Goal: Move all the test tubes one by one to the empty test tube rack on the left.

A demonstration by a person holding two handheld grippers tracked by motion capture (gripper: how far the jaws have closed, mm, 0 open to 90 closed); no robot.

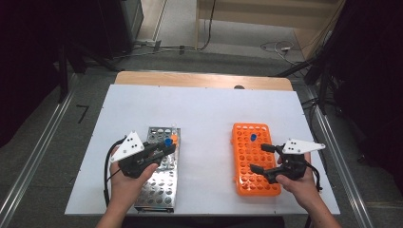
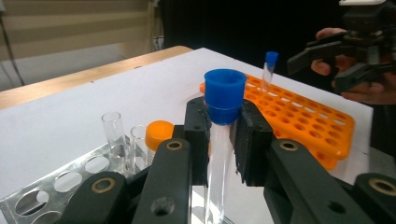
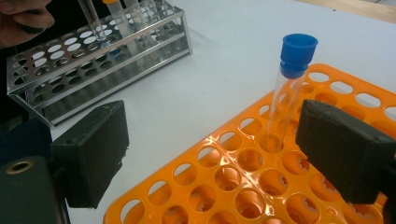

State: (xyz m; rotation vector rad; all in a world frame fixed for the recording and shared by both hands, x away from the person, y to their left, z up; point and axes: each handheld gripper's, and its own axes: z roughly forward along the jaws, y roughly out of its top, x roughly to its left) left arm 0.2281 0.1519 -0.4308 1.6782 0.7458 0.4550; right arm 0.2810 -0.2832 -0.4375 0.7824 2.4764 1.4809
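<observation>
One blue-capped tube point(image 3: 294, 84) seated in orange rack point(image 1: 254, 161). Left tongs point(image 2: 223, 140) clamped on second blue-capped tube point(image 2: 223, 121) above steel rack point(image 1: 159, 175); transfer pending. Right tongs point(image 3: 210, 154) wide open, empty.

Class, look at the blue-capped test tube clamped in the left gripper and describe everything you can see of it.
The blue-capped test tube is a slim, clear tube, glass or plastic by its look, closed with a flared blue cap. It stands about upright, clamped just under the cap between the two black jaws of the left gripper, whose pads touch its sides. It is held over the metal rack, near an orange-capped tube and open clear tubes. Its lower end is hidden. It looks empty.
</observation>
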